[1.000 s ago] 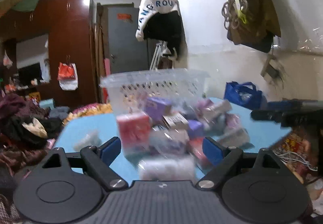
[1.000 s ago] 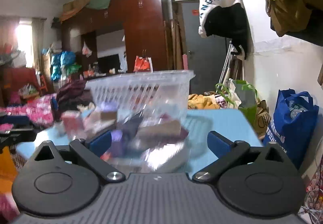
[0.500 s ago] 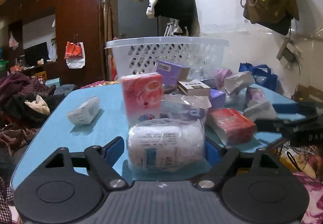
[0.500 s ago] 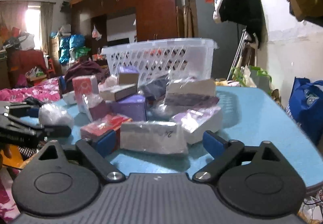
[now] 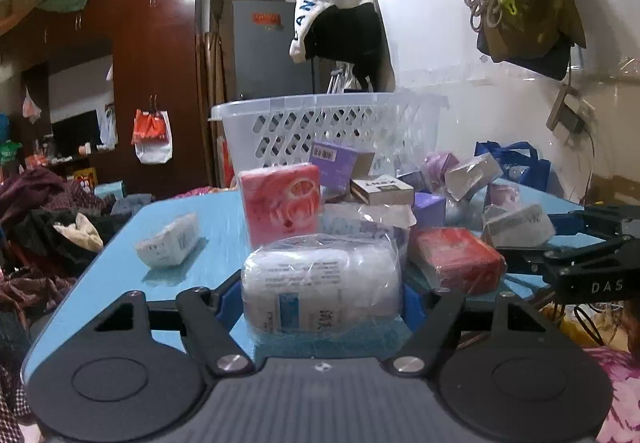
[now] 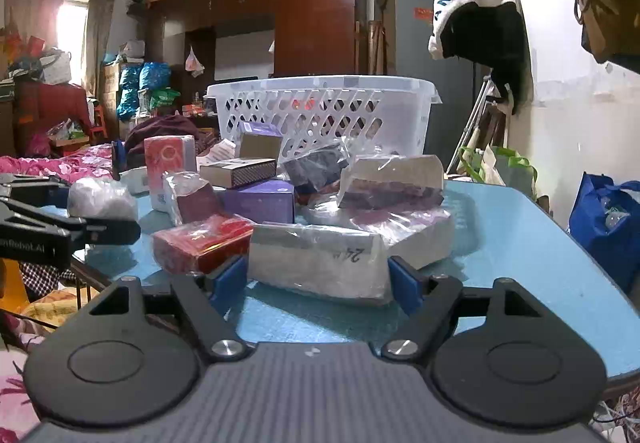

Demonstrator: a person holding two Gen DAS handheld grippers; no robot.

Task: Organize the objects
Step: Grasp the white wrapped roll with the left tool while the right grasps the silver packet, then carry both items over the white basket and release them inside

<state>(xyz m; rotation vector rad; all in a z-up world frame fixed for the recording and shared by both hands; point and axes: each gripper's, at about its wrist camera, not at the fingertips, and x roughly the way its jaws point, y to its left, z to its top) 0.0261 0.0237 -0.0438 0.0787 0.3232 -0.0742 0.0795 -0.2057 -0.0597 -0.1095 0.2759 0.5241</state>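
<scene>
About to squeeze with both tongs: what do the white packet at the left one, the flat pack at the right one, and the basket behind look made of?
White packet: soft contents in clear crinkly plastic film, judging by glare and wrinkles. Flat pack: pale, blocky, also under glossy film; contents unclear. Basket: rigid, translucent white plastic with lattice walls.

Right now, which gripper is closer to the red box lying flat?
Right. The red box lies just beside the right gripper; the left gripper, around a white packet, sits farther off.
</scene>
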